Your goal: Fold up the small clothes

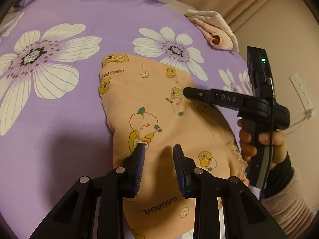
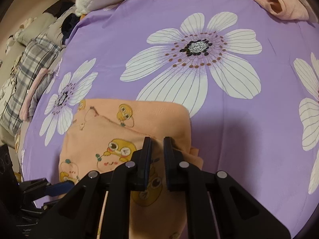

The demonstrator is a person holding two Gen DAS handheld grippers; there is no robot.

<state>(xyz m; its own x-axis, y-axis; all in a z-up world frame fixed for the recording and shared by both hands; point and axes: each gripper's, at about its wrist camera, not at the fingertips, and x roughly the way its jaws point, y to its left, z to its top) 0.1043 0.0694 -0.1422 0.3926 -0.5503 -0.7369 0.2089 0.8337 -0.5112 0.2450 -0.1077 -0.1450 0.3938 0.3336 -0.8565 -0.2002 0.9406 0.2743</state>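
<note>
Left wrist view: The garment (image 1: 159,119), peach with duck and peach prints, lies folded on the purple flowered bedsheet (image 1: 69,119). The left tool (image 1: 159,149) hangs over the near half of the garment. Its jaws stand narrowly apart, with a raised fold of cloth between them; whether the pads press the cloth cannot be told. The left fingertip (image 1: 139,149) lies over a printed duck. The right tool (image 1: 186,92) enters from the right, held in a hand (image 1: 259,143) with a ribbed pink sleeve (image 1: 293,205). Its tip meets the garment near the right edge, beside a printed figure. The jaws look closed from this side. A pink cloth (image 1: 215,33) lies well apart at the far edge of the bed.

Right wrist view: The right tool (image 2: 157,145) sits at the far right corner of the garment (image 2: 103,139). Its jaws are nearly closed and pinch a ridge of the garment's top layer between the pads. The garment extends left and under the tool. The left tool's blue pad (image 2: 59,187) shows at lower left, at the garment's near edge. The bedsheet (image 2: 239,129) fills the rest. The pink cloth (image 2: 279,4) lies at upper right, well apart from the garment.
</note>
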